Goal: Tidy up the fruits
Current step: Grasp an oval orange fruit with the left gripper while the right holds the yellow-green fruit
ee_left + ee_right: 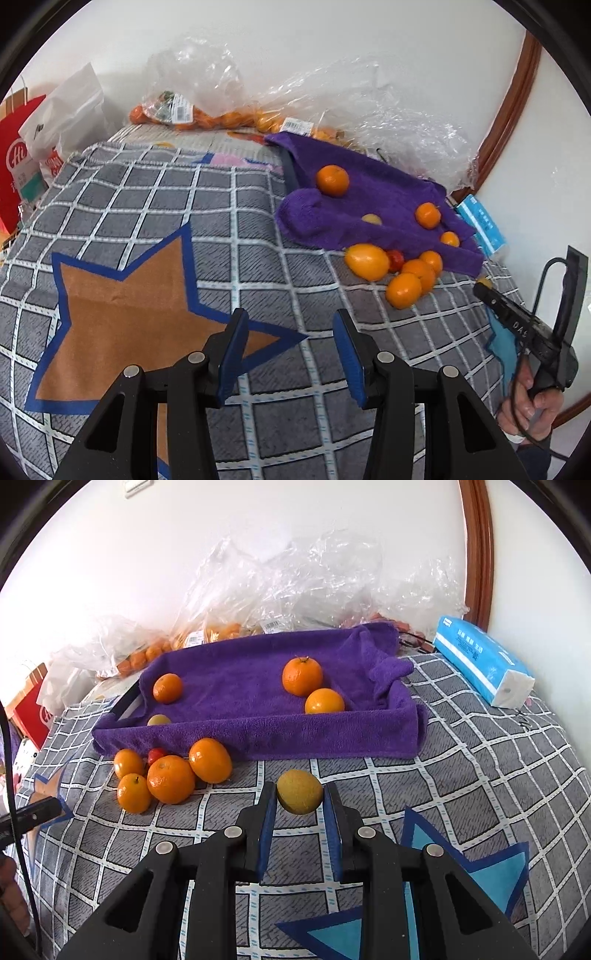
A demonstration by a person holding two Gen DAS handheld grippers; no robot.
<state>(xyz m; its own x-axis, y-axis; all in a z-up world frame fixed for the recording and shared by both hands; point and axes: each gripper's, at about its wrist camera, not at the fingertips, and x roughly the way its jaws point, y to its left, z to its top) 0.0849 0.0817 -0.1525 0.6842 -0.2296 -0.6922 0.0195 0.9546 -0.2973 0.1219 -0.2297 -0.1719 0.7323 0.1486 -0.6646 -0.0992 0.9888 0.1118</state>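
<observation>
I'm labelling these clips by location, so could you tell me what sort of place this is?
Probably a home bedroom: the fruit lies on a soft checked blanket like a bedspread, beside a white wall with wooden door trim, shopping bags and a tissue pack.

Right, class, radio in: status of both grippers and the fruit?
Left gripper open, empty, over the blanket. Right gripper shut on yellow-green fruit. Purple tray ahead, four fruits inside. Loose oranges beside the tray, off the path.

Small red fruit half hidden behind the oranges.
</observation>
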